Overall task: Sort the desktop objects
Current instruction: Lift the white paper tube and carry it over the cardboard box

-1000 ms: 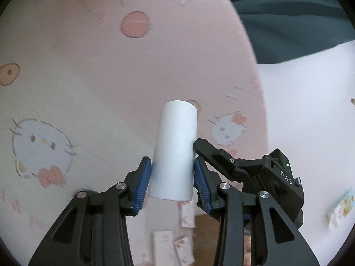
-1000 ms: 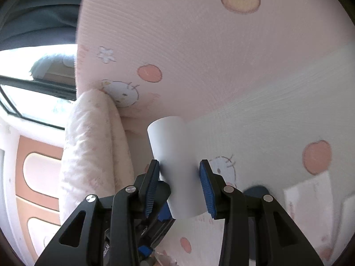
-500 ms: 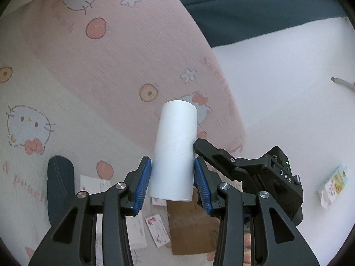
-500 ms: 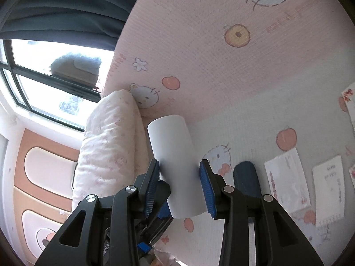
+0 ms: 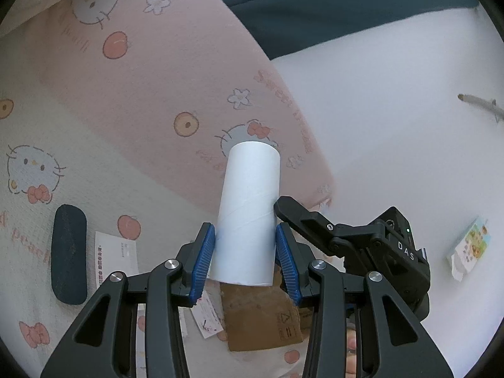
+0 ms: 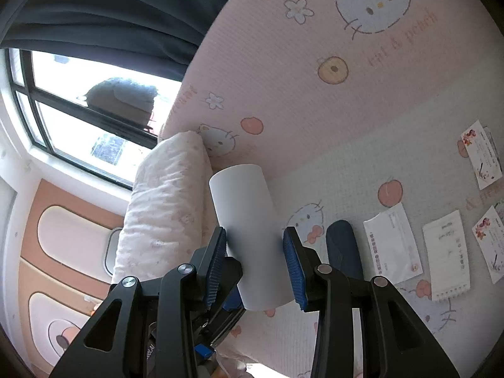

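Both grippers clamp the same white cardboard tube (image 5: 249, 208), held in the air above a Hello Kitty patterned bed sheet (image 5: 132, 100). My left gripper (image 5: 247, 261) is shut on the tube's lower end. My right gripper (image 6: 256, 266) is shut on the tube (image 6: 249, 230) too, and its black body shows in the left wrist view. On the sheet below lie a dark blue case (image 5: 69, 258), several paper cards (image 6: 390, 247) and a brown cardboard piece (image 5: 261, 315).
A rolled pale quilt (image 6: 163, 208) lies by the window (image 6: 63, 119) at the bed's far side. A white wall (image 5: 393, 126) and a dark curtain (image 5: 330, 3) stand behind. A small colourful packet (image 5: 469, 245) shows at the right.
Both grippers have lifted and tilted with the tube held fast. More of the sheet, the blue case and the cards have come into view below.
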The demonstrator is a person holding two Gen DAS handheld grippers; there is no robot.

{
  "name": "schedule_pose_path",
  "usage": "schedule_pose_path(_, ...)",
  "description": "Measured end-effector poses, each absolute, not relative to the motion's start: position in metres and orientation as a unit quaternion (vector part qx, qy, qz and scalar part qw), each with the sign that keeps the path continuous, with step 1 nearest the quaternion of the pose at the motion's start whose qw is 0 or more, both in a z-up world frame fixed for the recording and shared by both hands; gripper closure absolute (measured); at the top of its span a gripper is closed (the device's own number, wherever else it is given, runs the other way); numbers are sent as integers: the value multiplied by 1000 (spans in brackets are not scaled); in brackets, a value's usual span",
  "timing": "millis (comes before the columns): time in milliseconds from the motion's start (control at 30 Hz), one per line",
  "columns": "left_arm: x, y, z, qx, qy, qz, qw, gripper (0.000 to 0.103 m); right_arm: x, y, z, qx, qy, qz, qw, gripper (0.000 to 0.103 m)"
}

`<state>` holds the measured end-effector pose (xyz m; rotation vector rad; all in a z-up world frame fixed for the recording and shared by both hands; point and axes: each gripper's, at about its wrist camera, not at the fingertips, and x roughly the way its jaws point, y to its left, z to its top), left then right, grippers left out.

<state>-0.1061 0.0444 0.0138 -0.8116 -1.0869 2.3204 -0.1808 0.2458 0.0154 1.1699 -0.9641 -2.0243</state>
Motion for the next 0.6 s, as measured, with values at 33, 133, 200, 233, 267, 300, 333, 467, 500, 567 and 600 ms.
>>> schedule_pose_path(33, -107, 49, 15, -296, -391, 842, 225, 59, -180, 250, 15, 440, -367, -762, 303, 68)
schedule_pose_path(133, -111, 63, 16, -302, -384, 842, 228, 59, -179, 263, 15, 439, -373, -759, 303, 68)
schedule_pose_path(200, -114, 76, 16, -306, -383, 840, 233, 59, -179, 276, 15, 440, -376, -759, 298, 68)
schedule_pose_path(233, -116, 84, 16, -308, -382, 838, 237, 59, -179, 284, 16, 439, -377, -761, 294, 68)
schedule_pose_path(267, -117, 92, 16, -310, -381, 837, 242, 59, -178, 292, 17, 438, -378, -763, 290, 68)
schedule_pose_path(300, -118, 101, 17, -312, -380, 835, 248, 59, -178, 301, 19, 436, -377, -765, 286, 68)
schedule_pose_path(333, -119, 109, 17, -315, -379, 833, 253, 59, -177, 309, 21, 435, -376, -768, 282, 68)
schedule_pose_path(467, -125, 149, 17, -329, -369, 825, 274, 59, -171, 348, 25, 428, -375, -779, 263, 68)
schedule_pose_path(500, -127, 160, 17, -334, -365, 823, 279, 59, -170, 358, 26, 426, -377, -781, 257, 68)
schedule_pose_path(567, -130, 182, 17, -343, -357, 819, 291, 59, -167, 378, 26, 423, -383, -783, 247, 68)
schedule_pose_path(600, -132, 192, 17, -346, -352, 817, 296, 59, -165, 392, 26, 422, -389, -783, 241, 68)
